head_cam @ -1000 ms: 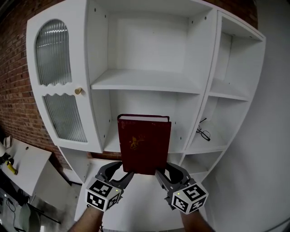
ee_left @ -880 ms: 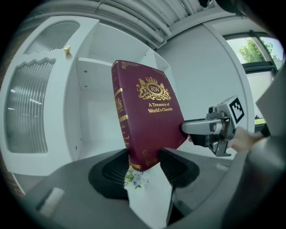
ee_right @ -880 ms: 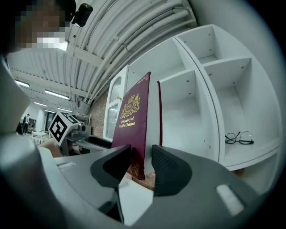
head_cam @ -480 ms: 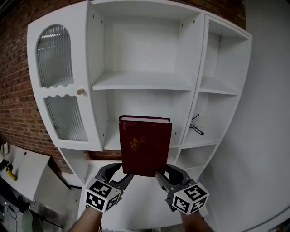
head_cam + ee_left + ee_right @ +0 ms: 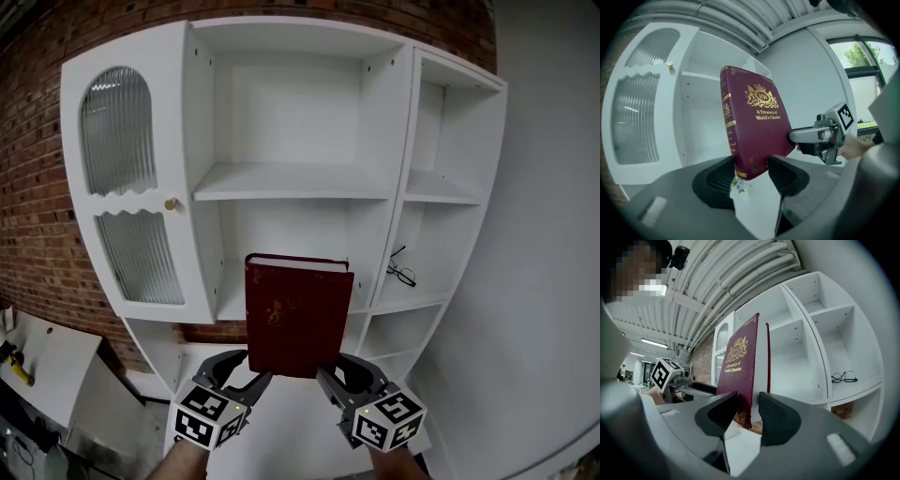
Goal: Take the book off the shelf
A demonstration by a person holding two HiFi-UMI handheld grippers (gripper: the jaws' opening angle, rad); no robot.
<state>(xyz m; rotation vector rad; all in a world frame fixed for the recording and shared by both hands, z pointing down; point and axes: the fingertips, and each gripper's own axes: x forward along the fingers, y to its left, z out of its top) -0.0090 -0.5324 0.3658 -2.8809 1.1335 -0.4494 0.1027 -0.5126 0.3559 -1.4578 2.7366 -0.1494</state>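
A dark red hardcover book with gold print stands upright in the air in front of the white shelf unit, clear of its shelves. My left gripper is shut on the book's lower left corner. My right gripper is shut on the lower right edge, and the book rises between its jaws in the right gripper view. In the left gripper view the right gripper shows beside the cover.
The shelf unit has open compartments and a glass-fronted door with a gold knob at the left. A pair of glasses lies on a right-hand shelf. A brick wall stands behind, and a white wall at the right.
The book and both grippers have come back from the shelf and a little lower in view. The shelf unit now looks farther away.
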